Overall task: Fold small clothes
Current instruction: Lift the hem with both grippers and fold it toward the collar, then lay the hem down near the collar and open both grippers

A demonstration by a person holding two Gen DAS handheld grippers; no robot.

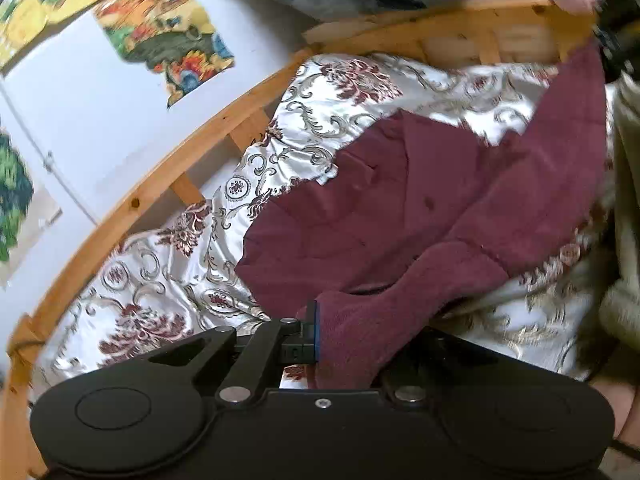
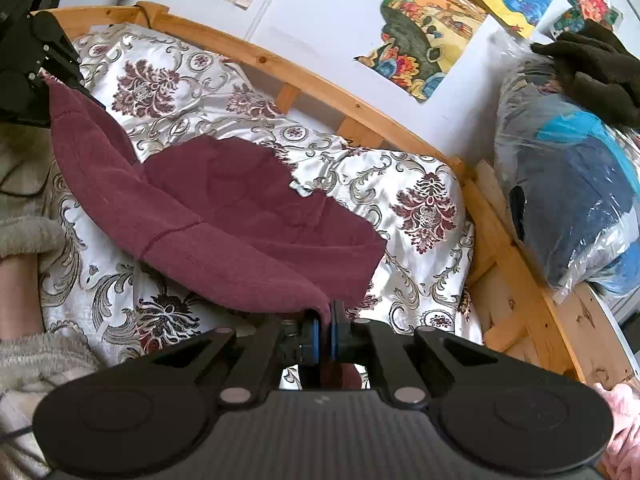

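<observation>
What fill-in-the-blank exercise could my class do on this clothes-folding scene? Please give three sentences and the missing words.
1. Both grippers are shut on the same ____ fleece garment.
2. The garment hangs over a floral bedspread on a bed with a ____ frame.
3. The wall behind the bed bears colourful ____.

In the right wrist view the right gripper is at the bottom edge and the left gripper at upper left.

Missing words: maroon; wooden; drawings

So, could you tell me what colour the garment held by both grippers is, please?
The garment is dark maroon; the right wrist view shows it best.
</observation>
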